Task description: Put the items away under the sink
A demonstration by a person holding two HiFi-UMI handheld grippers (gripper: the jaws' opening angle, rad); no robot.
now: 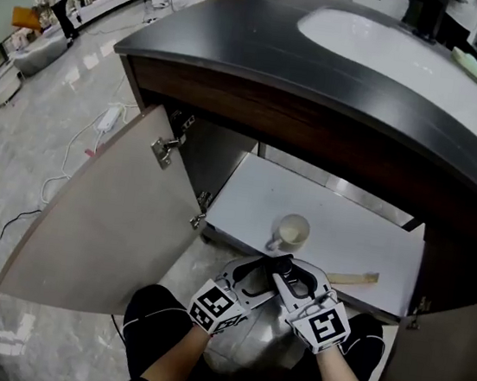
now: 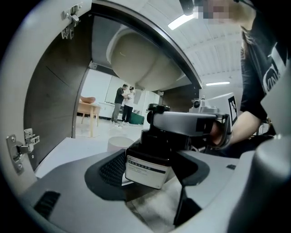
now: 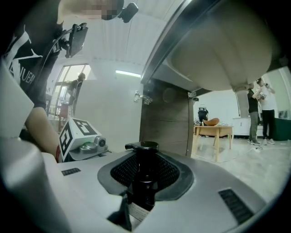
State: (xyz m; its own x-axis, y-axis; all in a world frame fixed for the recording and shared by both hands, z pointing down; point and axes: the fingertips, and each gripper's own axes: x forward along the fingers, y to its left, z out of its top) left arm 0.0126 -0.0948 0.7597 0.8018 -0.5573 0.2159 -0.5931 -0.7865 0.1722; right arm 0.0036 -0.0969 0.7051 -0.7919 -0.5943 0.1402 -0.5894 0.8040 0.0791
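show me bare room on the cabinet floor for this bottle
The cabinet floor is bare left of the mug, by the open door, and right of it. The front edge is crowded: left claw and right claw hold the pump bottle, by a wooden stick.

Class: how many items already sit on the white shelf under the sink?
2. A white mug stands near the front of the shelf; a wooden stick lies to its right, along the front edge. More may be hidden at the shelf's front.

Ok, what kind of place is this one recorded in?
Probably a mock-up sink unit in a large hall or lab: a dark countertop with a white basin, an open cabinet door, cables across the polished floor.
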